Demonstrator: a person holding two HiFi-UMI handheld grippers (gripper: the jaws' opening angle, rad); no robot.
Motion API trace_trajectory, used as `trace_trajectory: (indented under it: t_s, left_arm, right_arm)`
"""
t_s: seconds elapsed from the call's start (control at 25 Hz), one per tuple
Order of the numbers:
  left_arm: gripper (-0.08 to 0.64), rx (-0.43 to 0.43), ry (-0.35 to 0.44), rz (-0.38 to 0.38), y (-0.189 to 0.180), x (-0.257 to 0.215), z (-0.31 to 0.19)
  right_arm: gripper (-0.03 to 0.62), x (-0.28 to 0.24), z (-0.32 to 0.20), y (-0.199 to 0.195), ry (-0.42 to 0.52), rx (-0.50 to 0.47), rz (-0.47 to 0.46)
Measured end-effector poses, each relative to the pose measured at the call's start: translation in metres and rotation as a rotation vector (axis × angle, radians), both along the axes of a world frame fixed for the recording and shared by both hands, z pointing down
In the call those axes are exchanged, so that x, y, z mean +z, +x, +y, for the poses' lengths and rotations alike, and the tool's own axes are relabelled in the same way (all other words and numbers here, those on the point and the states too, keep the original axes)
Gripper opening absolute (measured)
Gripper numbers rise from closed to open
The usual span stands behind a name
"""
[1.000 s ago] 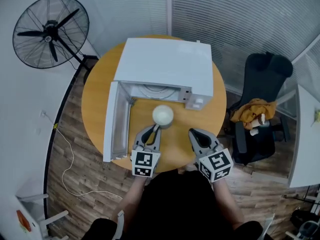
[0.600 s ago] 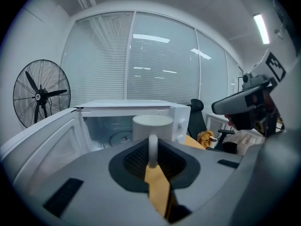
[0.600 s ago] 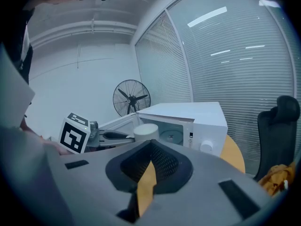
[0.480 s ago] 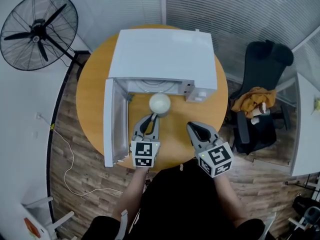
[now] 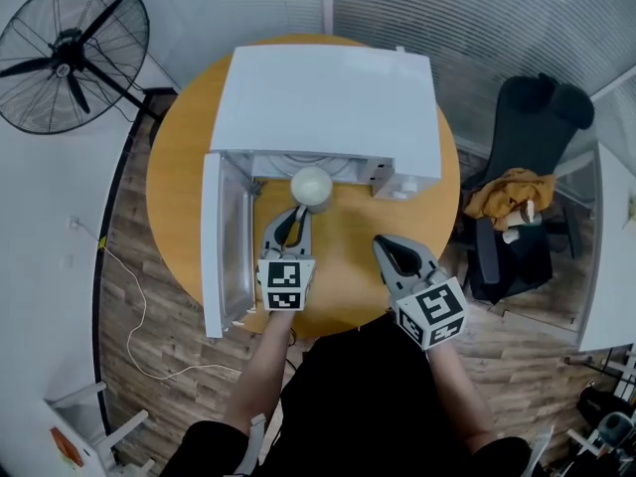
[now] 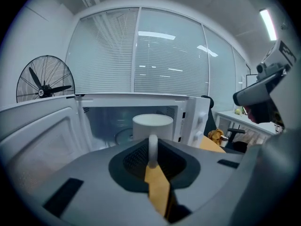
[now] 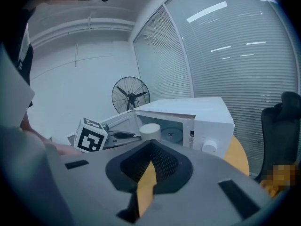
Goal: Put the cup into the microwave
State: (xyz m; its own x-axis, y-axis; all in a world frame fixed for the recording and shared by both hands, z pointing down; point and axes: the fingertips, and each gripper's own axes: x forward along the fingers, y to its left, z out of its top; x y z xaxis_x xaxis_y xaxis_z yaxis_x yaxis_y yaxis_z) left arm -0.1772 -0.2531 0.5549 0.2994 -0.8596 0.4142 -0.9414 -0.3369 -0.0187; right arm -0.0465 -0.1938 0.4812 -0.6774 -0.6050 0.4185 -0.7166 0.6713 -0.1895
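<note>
Observer: Cup (image 5: 311,187) has advanced since the two earlier head views, from mid-bench to the mouth of the microwave (image 5: 328,107). Left gripper (image 5: 296,217) has gone forward with it. Right gripper (image 5: 386,246) has barely shifted.

Checker: Grip status?

Observer: Left gripper is clamped on the cup's handle (image 6: 153,149), one pad on either side of it. Right gripper has its jaws drawn together with nothing between them, and is held over the bench (image 5: 348,266) near its front edge.

Checker: Meaning for the task?

Observer: Judged as the insertion step, well along. Door (image 5: 224,237) stands swung open to the left and the cavity looks unobstructed. Cup is at the threshold, in front of the glass turntable (image 6: 123,135) and not yet on it. Whether its base touches the bench cannot be told.

Checker: Orientation?

Observer: Upright. Long axis is vertical, mouth up. Handle points back toward the person, away from the cavity and in line with the left gripper, so the body leads into the opening.
</note>
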Motion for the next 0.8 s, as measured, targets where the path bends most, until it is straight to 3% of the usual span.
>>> trace_trajectory:
  t_s: [0.8]
  left_arm:
    - [0.037,-0.042,-0.031,-0.049,-0.016,0.04,-0.063]
  right_arm:
    - [0.009,0.017,-0.02,0.006,-0.061,0.015,0.007]
